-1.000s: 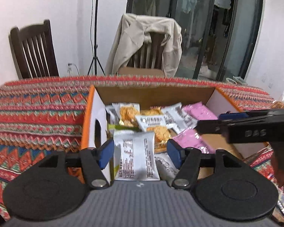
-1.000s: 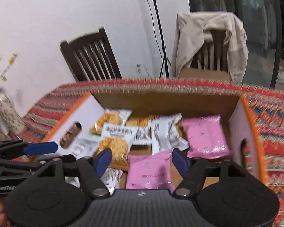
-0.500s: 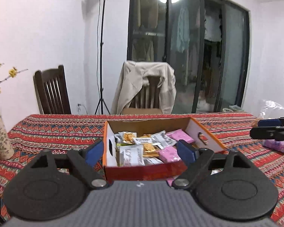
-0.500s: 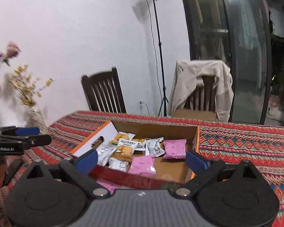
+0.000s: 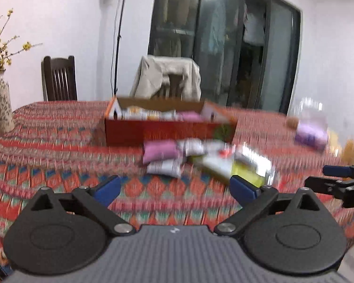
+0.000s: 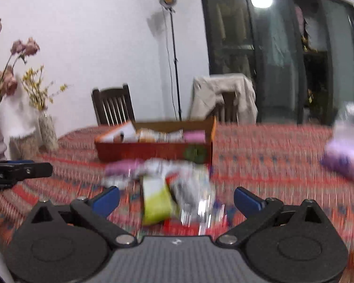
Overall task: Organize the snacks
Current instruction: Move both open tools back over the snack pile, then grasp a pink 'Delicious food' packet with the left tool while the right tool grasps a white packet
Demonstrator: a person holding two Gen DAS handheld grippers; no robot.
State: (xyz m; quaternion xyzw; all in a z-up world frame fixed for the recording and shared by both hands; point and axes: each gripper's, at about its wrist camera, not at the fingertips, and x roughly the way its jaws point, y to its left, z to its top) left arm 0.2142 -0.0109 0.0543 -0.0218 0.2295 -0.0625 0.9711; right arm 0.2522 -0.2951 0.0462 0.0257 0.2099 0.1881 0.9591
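An open red cardboard box (image 5: pixel 170 131) (image 6: pixel 153 149) with snack packets inside stands mid-table. A loose pile of snack packets (image 5: pixel 207 158) (image 6: pixel 167 184) lies in front of it: pink, white, silvery and a yellow-green one (image 6: pixel 157 201). My left gripper (image 5: pixel 174 189) is open and empty, well back from the pile. My right gripper (image 6: pixel 177 199) is open and empty, its fingers on either side of the near end of the pile. Both views are motion-blurred. Each gripper shows at the edge of the other's view.
A patterned red tablecloth (image 5: pixel 47 141) covers the table. A flower vase (image 5: pixel 1 106) stands at the left edge. A clear bag with purple contents (image 5: pixel 311 132) (image 6: pixel 347 155) lies at the right. Two chairs (image 5: pixel 59 80) stand behind the table, one draped with a jacket.
Both grippers have pulled back and away from over the box to in front of the loose pile. Both have opened wider and stay empty.
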